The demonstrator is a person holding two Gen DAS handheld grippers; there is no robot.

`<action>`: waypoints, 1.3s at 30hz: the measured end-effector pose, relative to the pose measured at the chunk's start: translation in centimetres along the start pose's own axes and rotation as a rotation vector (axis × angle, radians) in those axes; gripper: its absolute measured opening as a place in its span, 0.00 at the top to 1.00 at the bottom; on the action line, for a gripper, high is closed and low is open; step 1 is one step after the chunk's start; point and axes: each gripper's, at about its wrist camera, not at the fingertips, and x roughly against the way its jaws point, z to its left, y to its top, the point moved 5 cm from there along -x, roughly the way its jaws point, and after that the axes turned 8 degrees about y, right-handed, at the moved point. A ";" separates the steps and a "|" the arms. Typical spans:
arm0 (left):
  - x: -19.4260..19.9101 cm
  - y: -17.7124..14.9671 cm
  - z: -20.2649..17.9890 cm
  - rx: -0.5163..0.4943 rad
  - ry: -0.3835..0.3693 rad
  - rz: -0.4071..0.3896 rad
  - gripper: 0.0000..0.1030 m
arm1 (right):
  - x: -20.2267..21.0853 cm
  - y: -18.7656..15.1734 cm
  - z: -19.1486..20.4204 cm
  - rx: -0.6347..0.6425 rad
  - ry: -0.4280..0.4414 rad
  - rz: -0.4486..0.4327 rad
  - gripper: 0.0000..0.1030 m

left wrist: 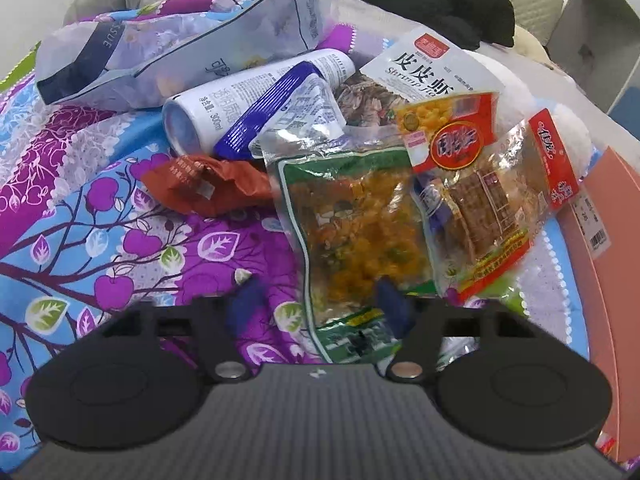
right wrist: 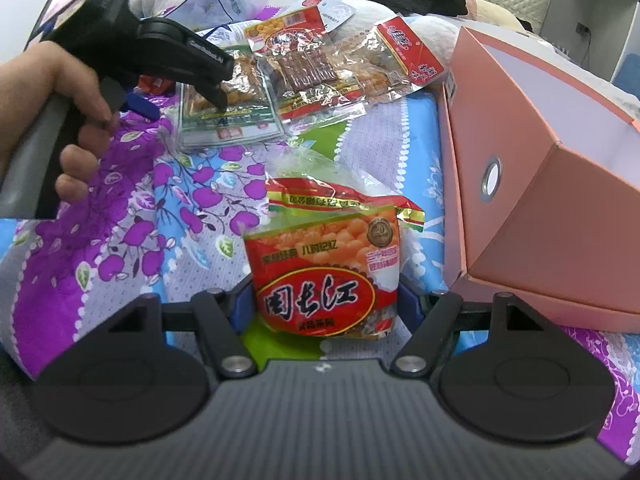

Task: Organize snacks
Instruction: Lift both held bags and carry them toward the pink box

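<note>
Right wrist view: I see my right gripper [right wrist: 326,300] clamped on one glossy red snack bag [right wrist: 320,268], near centre. One salmon cardboard box [right wrist: 520,216] right. Far left, left gripper [right wrist: 218,98] half-open over one green crinkly pouch [left wrist: 352,216], gripping nothing. Floral bedsheet [right wrist: 132,216] underneath.

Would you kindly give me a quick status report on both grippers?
Right gripper shut on red snack bag. Left gripper open over green-edged packet. Pink box open, approach unobstructed.

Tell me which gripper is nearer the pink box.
Right. The right gripper, holding a red snack bag, sits just beside the pink box; the left gripper is across the bedspread.
</note>
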 end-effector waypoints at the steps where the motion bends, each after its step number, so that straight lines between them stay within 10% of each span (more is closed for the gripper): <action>1: 0.0 0.1 0.0 0.001 -0.006 0.003 0.57 | 0.0 0.0 0.0 -0.001 0.000 0.000 0.29; 3: 0.4 0.1 -0.1 -0.009 -0.007 -0.002 0.74 | -0.1 0.1 -0.1 -0.005 0.000 -0.001 0.30; 12: 3.7 0.1 2.1 0.036 -0.091 -0.029 0.94 | 0.2 0.1 -0.1 -0.016 0.008 -0.007 0.32; 39: 14.5 -10.1 5.3 0.102 -0.318 0.120 0.97 | 4.0 -0.5 0.1 -0.030 0.029 -0.051 0.32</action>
